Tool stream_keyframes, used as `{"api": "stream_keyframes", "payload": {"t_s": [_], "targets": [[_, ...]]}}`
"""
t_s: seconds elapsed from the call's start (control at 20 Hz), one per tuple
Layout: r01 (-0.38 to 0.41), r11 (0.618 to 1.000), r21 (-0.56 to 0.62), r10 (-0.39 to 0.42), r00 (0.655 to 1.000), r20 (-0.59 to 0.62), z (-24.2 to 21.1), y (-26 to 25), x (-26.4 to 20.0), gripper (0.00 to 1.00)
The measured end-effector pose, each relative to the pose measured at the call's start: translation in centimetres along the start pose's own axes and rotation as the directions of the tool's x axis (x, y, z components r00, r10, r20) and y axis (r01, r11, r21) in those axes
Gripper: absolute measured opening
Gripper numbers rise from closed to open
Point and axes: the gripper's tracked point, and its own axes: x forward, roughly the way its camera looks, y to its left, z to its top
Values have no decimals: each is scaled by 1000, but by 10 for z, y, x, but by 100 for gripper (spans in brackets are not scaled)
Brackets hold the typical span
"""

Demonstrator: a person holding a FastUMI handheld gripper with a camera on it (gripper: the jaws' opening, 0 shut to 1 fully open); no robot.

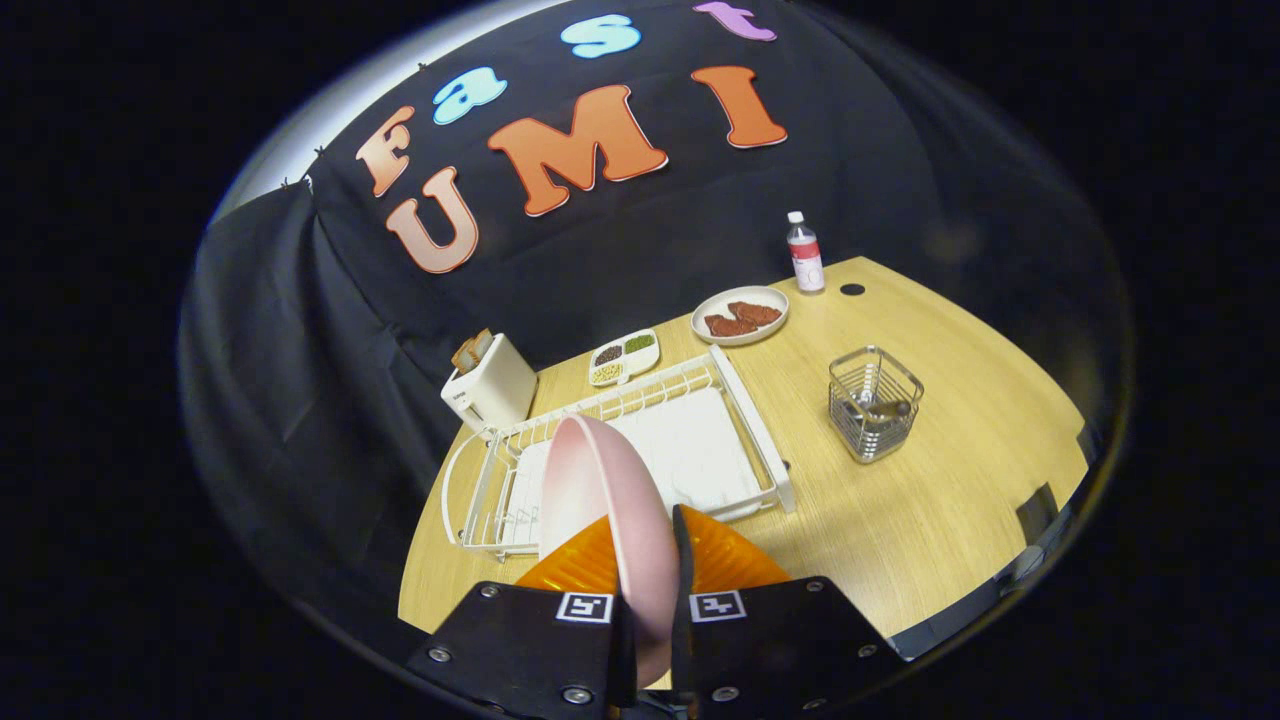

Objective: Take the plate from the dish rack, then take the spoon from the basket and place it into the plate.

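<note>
My gripper (650,560) is shut on the rim of a pink plate (600,500), which stands on edge between the two fingers and is lifted above the near end of the white dish rack (745,420). The plate hides part of the rack behind it. To the right of the rack, on the wooden table (930,510), stands a wire basket (874,403) with a spoon (880,410) lying inside it, well beyond the fingers.
A white toaster (490,385) with bread stands behind the rack's left end. A divided snack tray (623,358), a white plate with brown food (740,315) and a bottle (804,252) stand toward the back. Bare table lies between rack and basket.
</note>
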Motion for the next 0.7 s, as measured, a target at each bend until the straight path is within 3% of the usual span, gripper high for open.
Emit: {"api": "stream_keyframes", "payload": {"t_s": [0.35,0.7], "targets": [[-65,991,113,73,995,-69,-76,-7,15,14],[-92,987,133,106,989,-101,-110,-2,52,14]]}}
